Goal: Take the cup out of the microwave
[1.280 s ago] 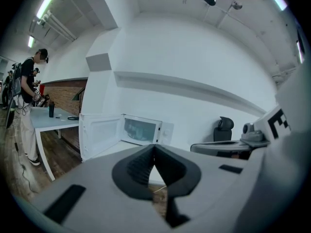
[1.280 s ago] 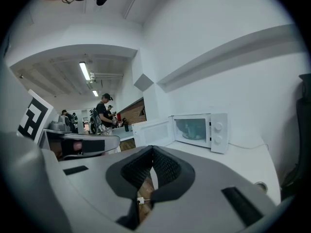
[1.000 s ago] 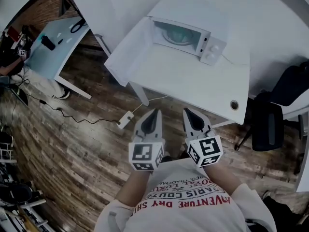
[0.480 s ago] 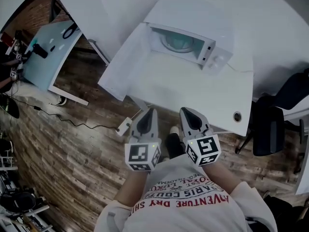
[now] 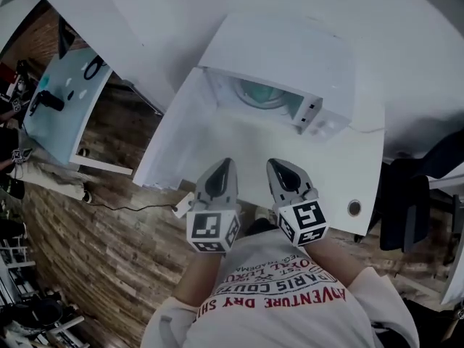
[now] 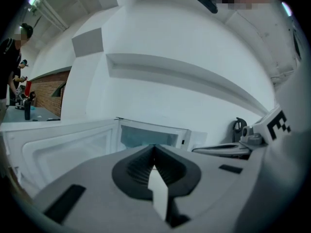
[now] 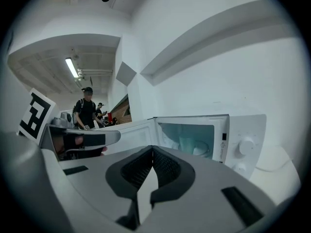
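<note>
Left gripper point(image 5: 224, 170) and right gripper point(image 5: 280, 170) side by side, just apart, both pointing forward and slightly down. Each gripper's jaws closed together, nothing between them. Left forearm point(image 5: 194, 285) and right forearm point(image 5: 335, 256) roughly parallel.

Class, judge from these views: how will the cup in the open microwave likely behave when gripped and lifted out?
The cup looks small inside the microwave, so probably light. It stands upright, taller than wide, so a sideways nudge may tip it. Its wall looks smooth, possibly slippery; material unclear.
</note>
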The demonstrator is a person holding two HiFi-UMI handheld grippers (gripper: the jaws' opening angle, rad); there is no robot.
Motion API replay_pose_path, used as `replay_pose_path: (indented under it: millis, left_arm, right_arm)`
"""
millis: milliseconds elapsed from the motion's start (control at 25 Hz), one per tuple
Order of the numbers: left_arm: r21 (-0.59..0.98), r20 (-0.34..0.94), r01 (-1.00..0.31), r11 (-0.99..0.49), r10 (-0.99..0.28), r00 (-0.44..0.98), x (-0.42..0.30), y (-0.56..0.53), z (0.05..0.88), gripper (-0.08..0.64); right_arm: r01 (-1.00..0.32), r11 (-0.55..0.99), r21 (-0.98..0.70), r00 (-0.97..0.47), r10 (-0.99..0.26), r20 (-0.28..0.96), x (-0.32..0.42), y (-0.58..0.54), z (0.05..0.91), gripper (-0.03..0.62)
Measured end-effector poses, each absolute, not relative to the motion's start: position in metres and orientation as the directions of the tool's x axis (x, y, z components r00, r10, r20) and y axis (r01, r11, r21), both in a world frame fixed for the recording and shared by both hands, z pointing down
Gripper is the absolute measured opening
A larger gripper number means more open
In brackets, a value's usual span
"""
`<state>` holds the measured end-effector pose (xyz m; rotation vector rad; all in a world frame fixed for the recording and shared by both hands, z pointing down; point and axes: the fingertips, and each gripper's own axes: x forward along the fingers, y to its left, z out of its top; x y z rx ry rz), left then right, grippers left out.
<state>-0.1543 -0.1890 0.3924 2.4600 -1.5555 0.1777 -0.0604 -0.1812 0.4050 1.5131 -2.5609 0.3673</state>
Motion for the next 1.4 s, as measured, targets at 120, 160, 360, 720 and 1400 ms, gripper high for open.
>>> replay_pose_path:
  millis: [120,160,360,720,1400]
  left_arm:
    - [0.111,0.191,-0.897,-0.428,-0.876,0.442,-0.143,-0.216,0.385,0.006]
    - [0.109,0.189,-0.894,-0.434,-0.874,0.447,-0.139,-0.224,0.385,0.007]
    - [0.108,0.221,-0.874,-0.474,-0.846,0.486,-0.119,-0.256,0.392,0.006]
    - [0.139,0.266,-0.797,-0.588,-0.753,0.601,-0.086,-0.306,0.414,0.008]
    - [0.194,0.344,-0.720,-0.667,-0.641,0.686,-0.070,-0.378,0.485,0.146]
  right_arm:
    - [-0.880,0.456,-0.133,-0.475,-0.847,0.238,-0.048,-0.209,0.401,0.012]
    - [-0.883,0.449,-0.133,-0.469,-0.851,0.236,-0.043,-0.218,0.401,0.011]
    - [-0.906,0.401,-0.134,-0.422,-0.873,0.243,-0.022,-0.245,0.402,0.012]
    - [-0.963,0.236,-0.128,-0.263,-0.927,0.269,0.010,-0.280,0.412,0.012]
    - [-0.991,0.082,-0.110,-0.115,-0.931,0.347,0.010,-0.320,0.459,0.012]
